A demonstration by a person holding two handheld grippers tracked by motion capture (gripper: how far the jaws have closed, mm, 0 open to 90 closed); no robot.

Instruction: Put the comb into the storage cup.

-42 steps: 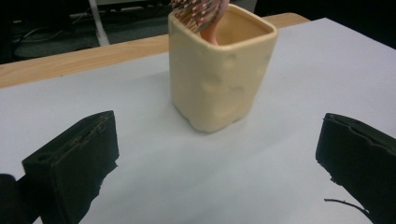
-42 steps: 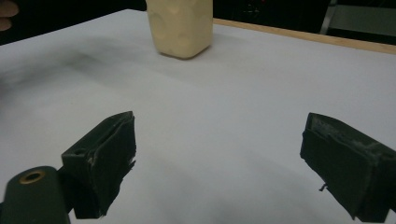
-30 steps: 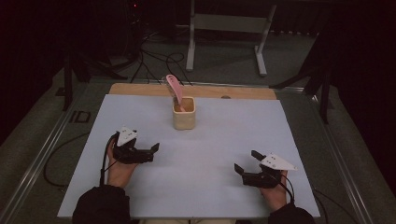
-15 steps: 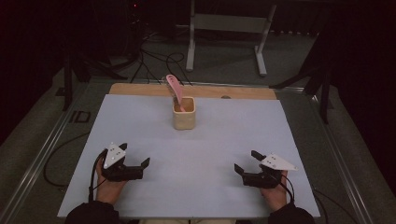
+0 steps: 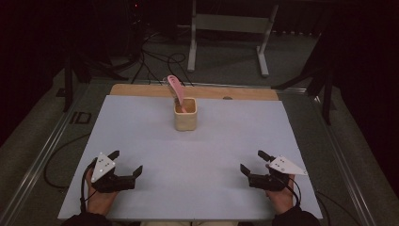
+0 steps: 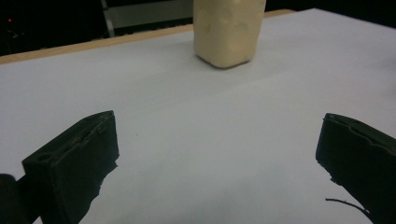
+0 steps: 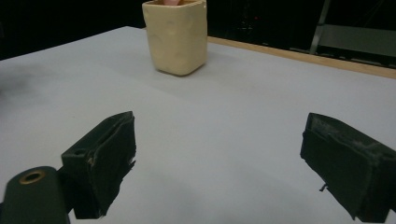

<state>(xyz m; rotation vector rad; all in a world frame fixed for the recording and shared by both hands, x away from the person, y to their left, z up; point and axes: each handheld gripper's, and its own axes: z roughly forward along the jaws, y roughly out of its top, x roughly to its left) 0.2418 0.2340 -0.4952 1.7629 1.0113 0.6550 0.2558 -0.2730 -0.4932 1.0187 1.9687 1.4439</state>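
Observation:
A cream square cup stands upright at the back middle of the white table sheet, with a pink spatula leaning out of it to the rear left. The cup rises ahead in the left gripper view, and the cup stands ahead to the left in the right gripper view. My left gripper rests open near the front left edge, nothing between its jaws. Open and empty too, my right gripper sits near the front right edge. Both are far from the cup.
A wooden board edge runs along the back of the sheet. Behind the table stand a white metal frame and cables on the floor. Dark stands flank the table on both sides.
My left gripper has drawn back toward the front left edge of the table and lowered. The right gripper has stayed in place. Cup and spatula are unmoved.

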